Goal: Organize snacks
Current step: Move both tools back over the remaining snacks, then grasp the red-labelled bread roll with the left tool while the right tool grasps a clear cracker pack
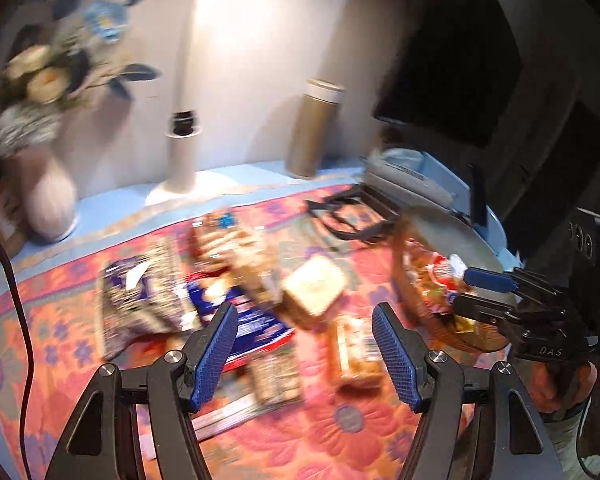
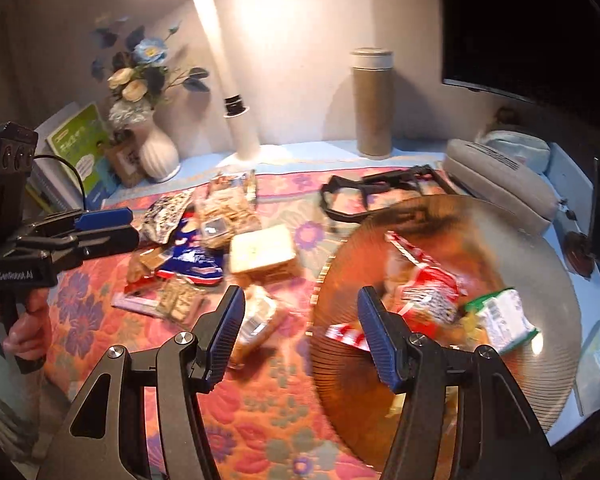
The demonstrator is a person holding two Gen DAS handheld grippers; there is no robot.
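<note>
Both tongs, left [image 1: 304,354] and right [image 2: 300,338], gape empty. Crinkled snack packets [image 2: 216,240] lie heaped on the floral-quilted desk [image 2: 260,408]; red and green ones fill the round brown basket [image 2: 548,392] at three o'clock.

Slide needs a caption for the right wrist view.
Open right gripper hovers between loose snack packets and a round tray.

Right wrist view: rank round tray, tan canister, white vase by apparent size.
1. Round tray, by far the largest, though nearest the camera.
2. Tan canister.
3. White vase, not much smaller; both stand at the back.
</note>
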